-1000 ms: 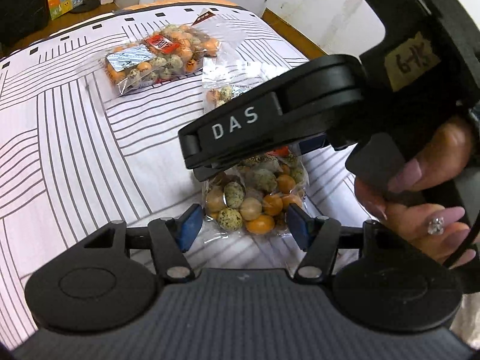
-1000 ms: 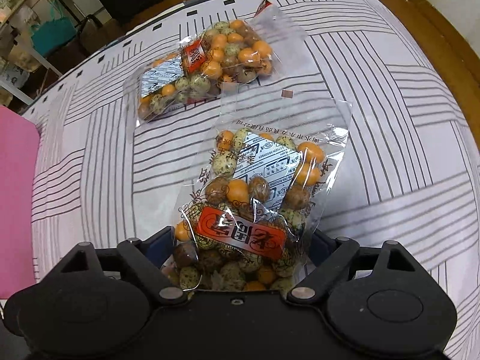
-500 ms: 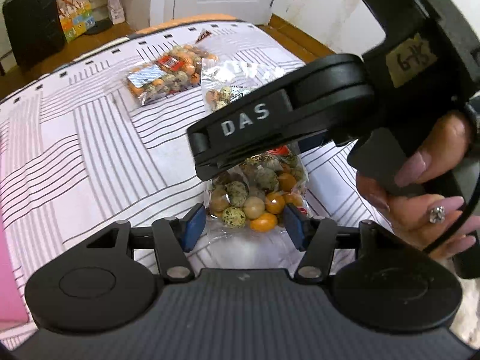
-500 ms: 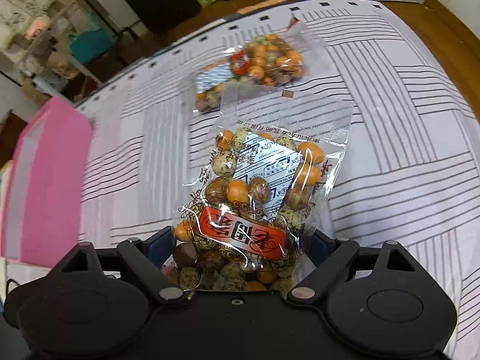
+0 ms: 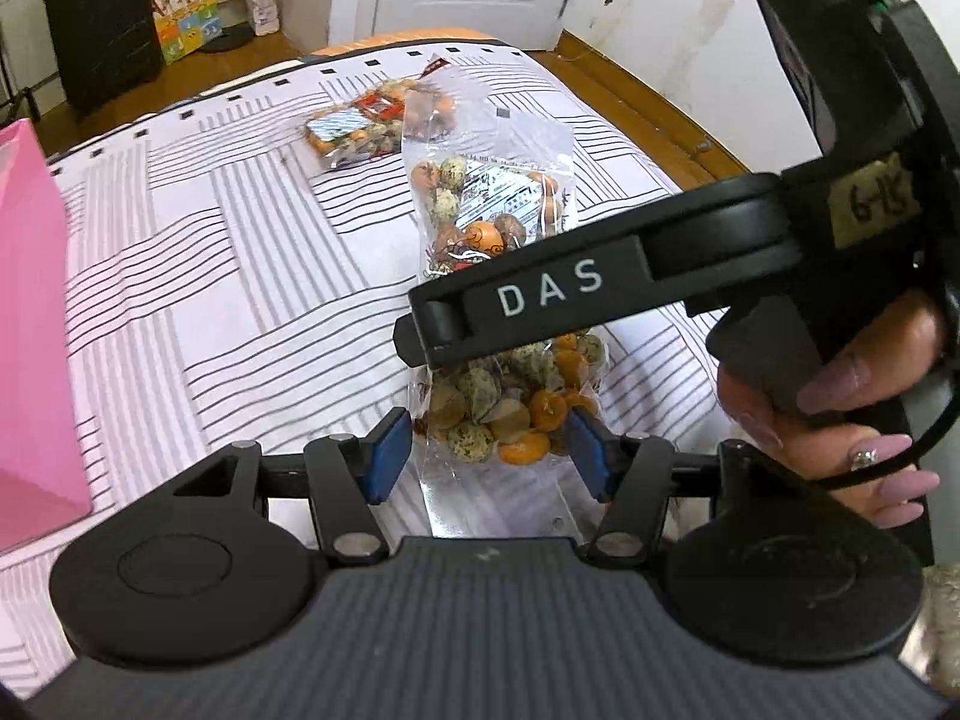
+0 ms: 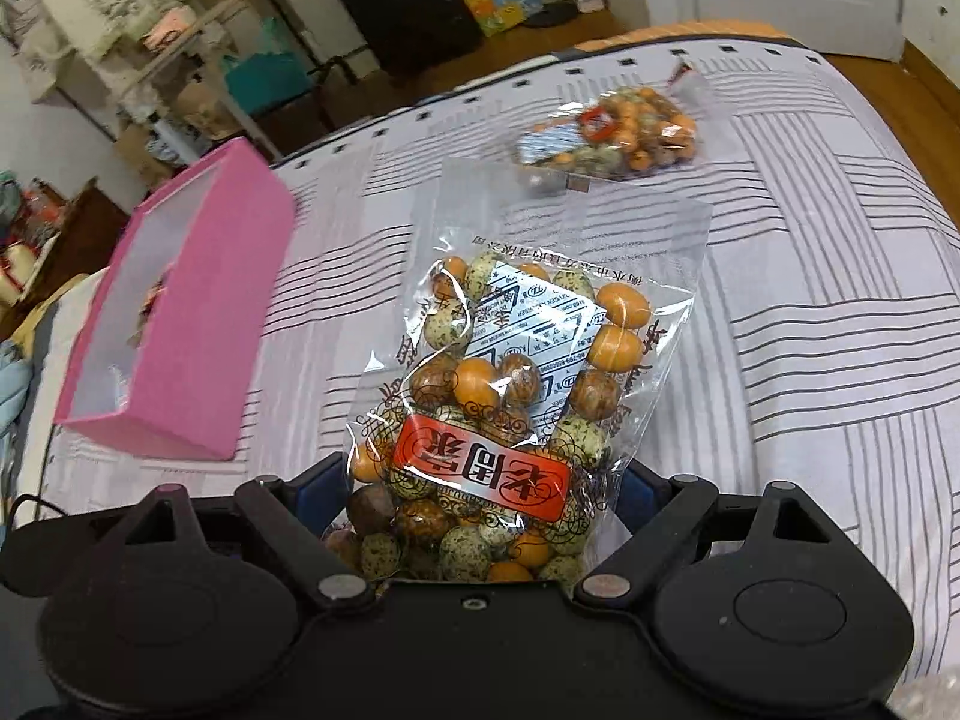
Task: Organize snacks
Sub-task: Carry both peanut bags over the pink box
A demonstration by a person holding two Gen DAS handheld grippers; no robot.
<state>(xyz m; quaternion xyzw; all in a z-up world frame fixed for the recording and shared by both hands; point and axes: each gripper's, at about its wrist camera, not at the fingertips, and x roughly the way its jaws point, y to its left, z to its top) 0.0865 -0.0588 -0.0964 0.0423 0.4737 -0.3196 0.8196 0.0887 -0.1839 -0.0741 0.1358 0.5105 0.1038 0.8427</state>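
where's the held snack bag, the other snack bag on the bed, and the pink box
held snack bag (image 6: 480,474): right wrist view, on its red label
other snack bag (image 6: 606,135): right wrist view, on its filled middle
pink box (image 6: 228,312): right wrist view, on its outer side wall

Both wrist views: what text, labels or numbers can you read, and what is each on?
"DAS": white letters on the right gripper body, left wrist view.
Handwritten tag on that gripper: starts with "6-", the rest unclear.
Red label on the held snack bag: large characters, upside down, not readable.
White sachet inside the bag: small print, too small to read.
Far bag: labels blurred.
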